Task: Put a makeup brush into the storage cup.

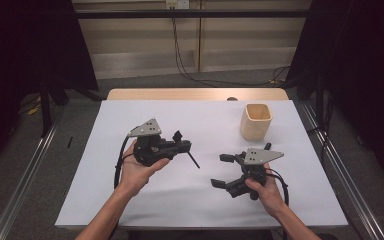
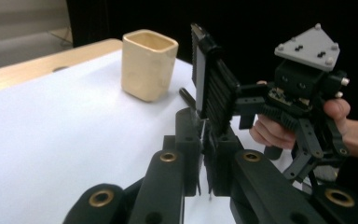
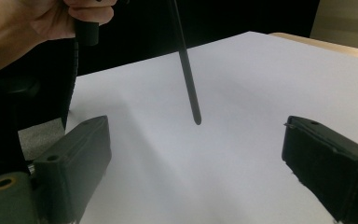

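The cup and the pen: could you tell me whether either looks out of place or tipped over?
Nothing stands out. The cup stands upright on the white sheet, apart from both grippers. The left gripper is shut on the pen, which slants down over the sheet.

Two tongs (image 1: 182,141) (image 1: 222,170), one black pen (image 1: 193,159), one beige cup (image 1: 255,122).

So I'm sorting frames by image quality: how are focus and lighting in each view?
High view: even light on the white table, dark surroundings, soft shadow beside the cup. Left gripper view: near fingers blurred, cup sharper, black background. Right gripper view: fingers soft, the thin black rod fairly sharp, no glare.
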Tool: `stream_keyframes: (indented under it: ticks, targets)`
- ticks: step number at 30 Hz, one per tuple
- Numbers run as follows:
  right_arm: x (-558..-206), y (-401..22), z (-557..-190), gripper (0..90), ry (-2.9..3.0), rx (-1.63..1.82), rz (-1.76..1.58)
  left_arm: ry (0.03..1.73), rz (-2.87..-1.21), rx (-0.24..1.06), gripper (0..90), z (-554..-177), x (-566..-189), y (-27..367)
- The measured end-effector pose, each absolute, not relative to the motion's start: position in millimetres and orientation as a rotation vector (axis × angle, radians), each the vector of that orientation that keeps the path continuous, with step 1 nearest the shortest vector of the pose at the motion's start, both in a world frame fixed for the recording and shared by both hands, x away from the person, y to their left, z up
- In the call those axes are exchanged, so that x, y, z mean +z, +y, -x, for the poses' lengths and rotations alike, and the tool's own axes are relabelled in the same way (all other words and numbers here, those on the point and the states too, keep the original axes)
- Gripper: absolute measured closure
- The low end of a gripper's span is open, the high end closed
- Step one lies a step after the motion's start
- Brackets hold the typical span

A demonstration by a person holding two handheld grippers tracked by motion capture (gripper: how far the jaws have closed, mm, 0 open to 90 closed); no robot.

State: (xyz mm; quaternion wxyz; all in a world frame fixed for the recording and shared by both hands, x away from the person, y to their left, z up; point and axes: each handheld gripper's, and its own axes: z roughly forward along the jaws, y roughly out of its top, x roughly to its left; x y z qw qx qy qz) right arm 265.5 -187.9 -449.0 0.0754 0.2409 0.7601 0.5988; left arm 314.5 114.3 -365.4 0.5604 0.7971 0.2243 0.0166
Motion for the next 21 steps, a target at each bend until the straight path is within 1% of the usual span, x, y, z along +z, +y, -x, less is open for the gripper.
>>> stream_keyframes:
  ticks: [5,7,9,12,19,21]
  targets:
    - [-449,-188,-266,6.8,2.284,1.781,-0.728,0.534,-1.902,0.001,85.5,-320,-361,110]
    - [-450,-188,-267,6.6,2.274,1.788,-0.734,0.531,-1.917,0.006,85.5,-322,-359,109]
    - [-450,-187,-267,4.8,2.253,1.795,-0.751,0.525,-1.925,-0.002,85.5,-323,-358,108]
    - [-451,-186,-267,5.0,2.238,1.823,-0.759,0.533,-1.946,0.001,85.6,-322,-360,106]
    - [-452,-183,-269,8.0,2.27,1.845,-0.742,0.521,-2.02,-0.039,85.5,-321,-368,97]
    - [-451,-182,-269,8.5,2.277,1.835,-0.735,0.523,-2.034,-0.069,85.5,-320,-368,95]
